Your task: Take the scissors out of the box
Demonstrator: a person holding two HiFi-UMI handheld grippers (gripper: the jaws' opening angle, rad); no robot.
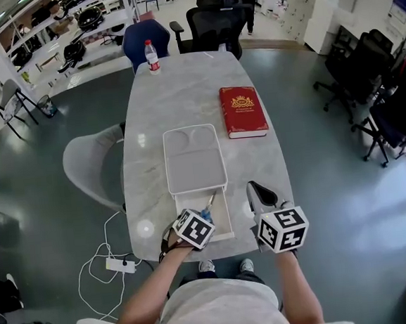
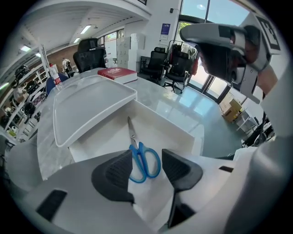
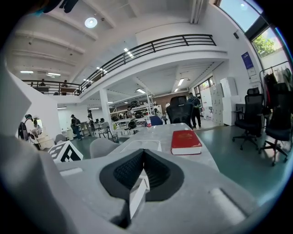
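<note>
A shallow white box (image 1: 228,212) lies at the near edge of the marble table, its lid (image 1: 194,158) slid back off it. Blue-handled scissors (image 2: 142,161) lie flat on the box floor (image 2: 183,124), blades pointing away from me; in the head view they (image 1: 209,210) peek out beside the marker cube. My left gripper (image 2: 145,171) points steeply down into the box, open, one pad on each side of the blue handles without pressing them. My right gripper (image 1: 253,188) hovers just right of the box, shut with nothing between its pads (image 3: 155,171).
A red book (image 1: 243,110) lies right of the lid, and a water bottle (image 1: 152,58) stands at the table's far end. A grey chair (image 1: 94,164) is at the table's left, office chairs (image 1: 215,22) beyond. A power strip with cables (image 1: 120,265) lies on the floor.
</note>
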